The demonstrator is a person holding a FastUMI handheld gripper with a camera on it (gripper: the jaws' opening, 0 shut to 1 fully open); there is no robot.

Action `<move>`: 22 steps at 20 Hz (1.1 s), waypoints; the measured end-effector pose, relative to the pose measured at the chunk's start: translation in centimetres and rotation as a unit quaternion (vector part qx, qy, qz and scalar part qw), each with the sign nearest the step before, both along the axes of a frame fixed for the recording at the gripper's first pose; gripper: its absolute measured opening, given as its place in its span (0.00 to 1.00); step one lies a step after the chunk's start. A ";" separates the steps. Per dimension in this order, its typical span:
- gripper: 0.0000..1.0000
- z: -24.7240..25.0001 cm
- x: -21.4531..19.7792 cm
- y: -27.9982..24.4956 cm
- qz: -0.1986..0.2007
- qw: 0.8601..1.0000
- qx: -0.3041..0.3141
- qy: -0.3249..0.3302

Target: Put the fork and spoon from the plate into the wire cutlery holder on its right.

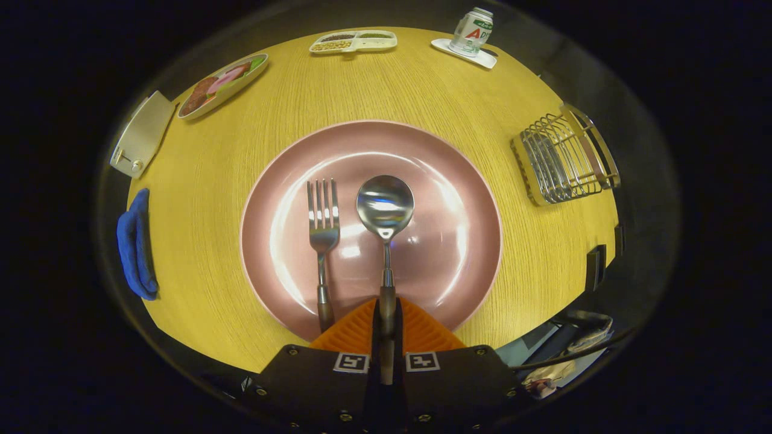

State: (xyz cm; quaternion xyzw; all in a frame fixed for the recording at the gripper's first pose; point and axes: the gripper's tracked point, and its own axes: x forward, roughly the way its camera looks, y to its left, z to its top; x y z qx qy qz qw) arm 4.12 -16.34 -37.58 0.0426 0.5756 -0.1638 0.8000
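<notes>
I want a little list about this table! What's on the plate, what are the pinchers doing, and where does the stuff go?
plate: round pink plate on the yellow wooden table
fork: metal fork lying on the plate, left of the spoon, untouched
spoon: metal spoon, bowl on the plate
gripper: gripper closed on the spoon's handle
holder: wire cutlery holder to the plate's right, nothing visible inside
done so far: neither piece is in the holder
</notes>
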 end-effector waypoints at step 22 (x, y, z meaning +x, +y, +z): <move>0.08 12.9 0.7 -6.8 -0.013 0.987 -0.138 -0.077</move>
